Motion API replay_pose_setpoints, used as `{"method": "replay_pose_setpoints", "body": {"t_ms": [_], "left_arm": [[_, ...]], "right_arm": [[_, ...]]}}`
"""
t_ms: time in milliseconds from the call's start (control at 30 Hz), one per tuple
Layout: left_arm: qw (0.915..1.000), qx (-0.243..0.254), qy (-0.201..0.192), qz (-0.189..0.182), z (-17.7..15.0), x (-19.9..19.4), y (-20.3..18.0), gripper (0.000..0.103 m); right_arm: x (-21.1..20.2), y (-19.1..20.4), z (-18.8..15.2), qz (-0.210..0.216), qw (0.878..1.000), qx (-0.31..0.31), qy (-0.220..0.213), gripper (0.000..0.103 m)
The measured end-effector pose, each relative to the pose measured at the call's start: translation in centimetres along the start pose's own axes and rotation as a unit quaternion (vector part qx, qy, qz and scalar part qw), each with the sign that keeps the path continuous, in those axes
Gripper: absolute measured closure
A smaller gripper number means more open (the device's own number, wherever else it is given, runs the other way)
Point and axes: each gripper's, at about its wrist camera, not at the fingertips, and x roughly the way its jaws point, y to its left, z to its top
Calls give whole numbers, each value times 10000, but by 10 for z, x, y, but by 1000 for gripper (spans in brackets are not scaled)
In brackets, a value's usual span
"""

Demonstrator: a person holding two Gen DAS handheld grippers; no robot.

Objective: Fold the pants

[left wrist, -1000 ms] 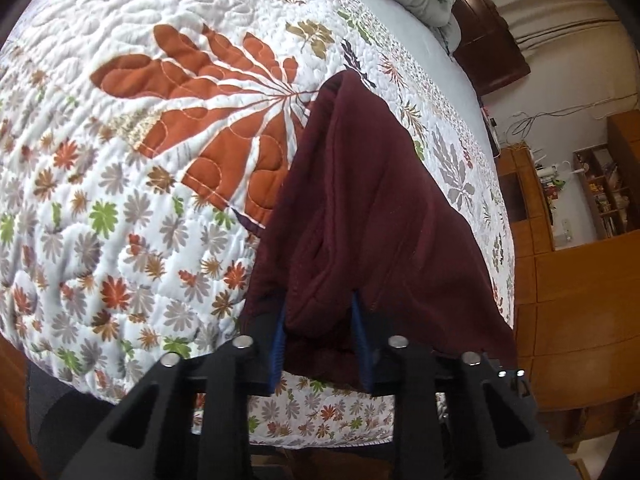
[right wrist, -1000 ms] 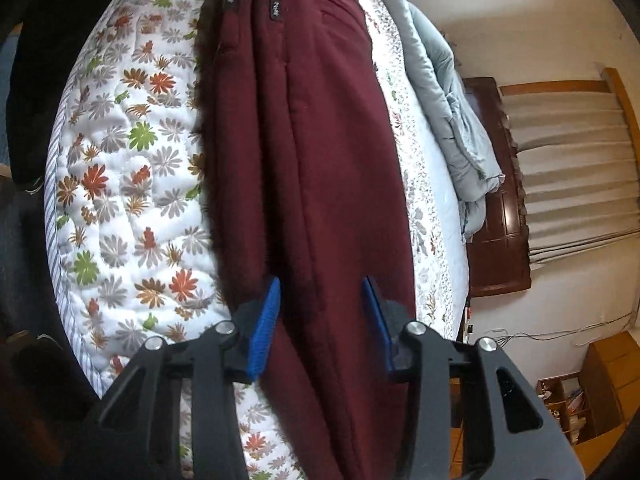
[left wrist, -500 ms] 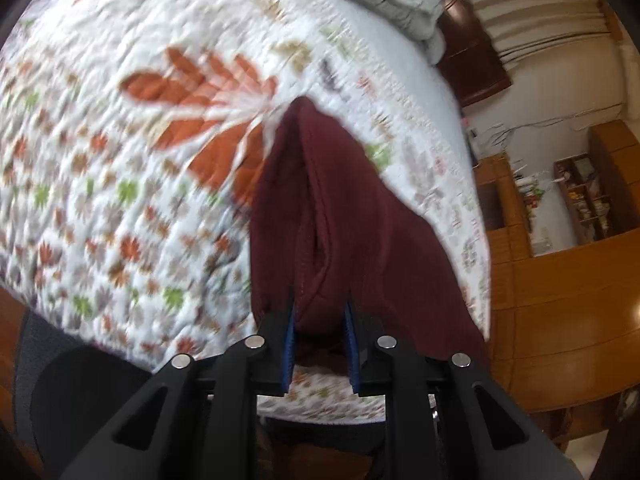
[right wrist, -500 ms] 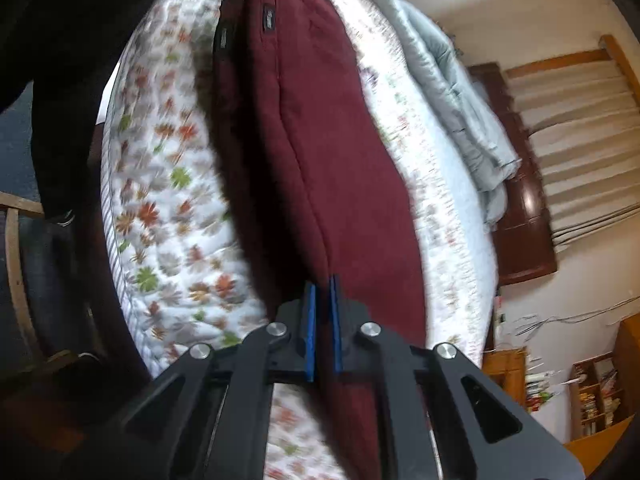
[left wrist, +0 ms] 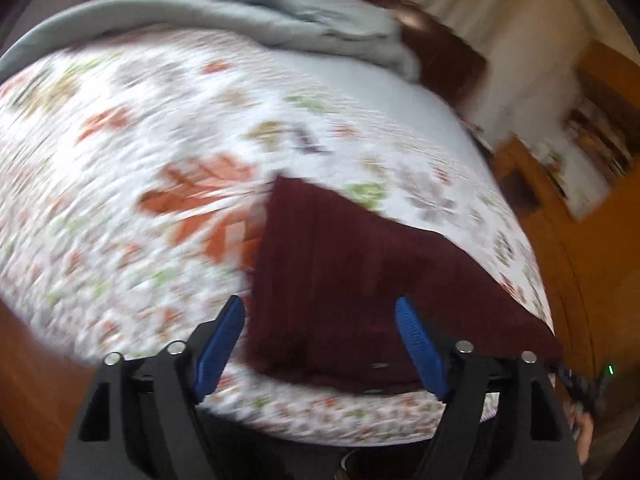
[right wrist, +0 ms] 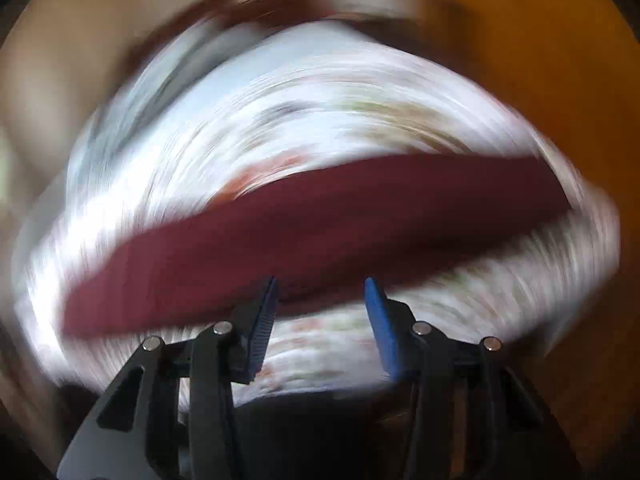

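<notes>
Both claws have let go of the pants. Half a second ago the left claw (left wrist: 320, 320) was pinching a bunch of the maroon cloth between its blue pads, and the right claw (right wrist: 320, 292) was pressed together on an edge of the same garment. Now each claw is spread wide and nothing is between its fingers.

The pants (left wrist: 360, 280) lie on the bed, on the leaf-patterned quilt (left wrist: 120, 200). In the left wrist view they are a flat maroon shape near the closer edge of the bed, just ahead of the spread fingers, with one corner pointing toward the middle of the quilt. Earlier the cloth was lifted and hung in a peak from the left claw; now it rests flat. In the right wrist view the pants (right wrist: 320, 232) form a long maroon band across the quilt (right wrist: 280, 128), just beyond the blue fingertips. Whether the tips touch the cloth, I cannot tell, because this view is strongly blurred.

Both views have turned compared with the earlier frames: the grey blanket (left wrist: 280, 12) is now at the top of the left view, at the far side of the bed, and wooden furniture (left wrist: 560, 216) is at the right.
</notes>
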Motion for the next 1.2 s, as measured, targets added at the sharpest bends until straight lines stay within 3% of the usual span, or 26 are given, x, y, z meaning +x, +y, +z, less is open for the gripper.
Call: {"method": "replay_pose_setpoints", "body": {"t_ms": [33,100,200,300,367,400,467,533,600,667,733,833,900,1100,1167,1200], "left_arm": [[9997,202,105,-97,3,10,-12,22],[9984,413,331,-223,7,33,-31,21],[9941,560,904,-220,6,71,-45,21],[9893,616,1300,232,-4,103,-38,21],[9900,519,1304,164,-9,107,-29,19],[9898,571,1298,135,-11,108,-29,17],[9886,687,1321,236,-15,109,-29,17],[9858,868,1384,390,-17,118,-35,16],[9842,944,1428,453,-18,122,-37,16],[9857,818,1420,399,-16,122,-35,16],[9880,646,1365,315,-15,120,-30,15],[9879,739,1312,370,-19,124,-34,11],[9842,1005,1351,547,-22,127,-42,10],[9864,858,1353,358,-20,123,-36,10],[9868,914,1294,339,-22,122,-36,9],[9865,965,1278,342,-23,122,-37,8]], "right_arm": [[-6,-32,5,142,9975,681,-130,54],[-11,-100,15,488,9777,2007,-373,50],[-10,-134,26,842,9605,2594,-552,46],[-5,-145,36,1041,9502,2864,-650,41],[0,-150,43,1137,9465,2946,-659,41],[7,-152,49,1145,9476,2924,-584,46],[16,-156,63,1037,9528,2818,-450,91],[19,-130,96,849,9704,2219,-444,92],[-13,-85,127,1063,9816,1261,-966,92],[-41,-60,137,1178,9791,770,-1468,92],[-42,-76,128,1182,9742,1050,-1609,92],[12,-145,95,711,9728,2080,-725,92],[27,-162,79,527,9745,2126,-480,93],[10,-145,83,598,9775,1925,-624,92],[15,-140,83,311,9835,1738,-396,85],[26,-137,84,59,9883,1520,-78,85]]}}
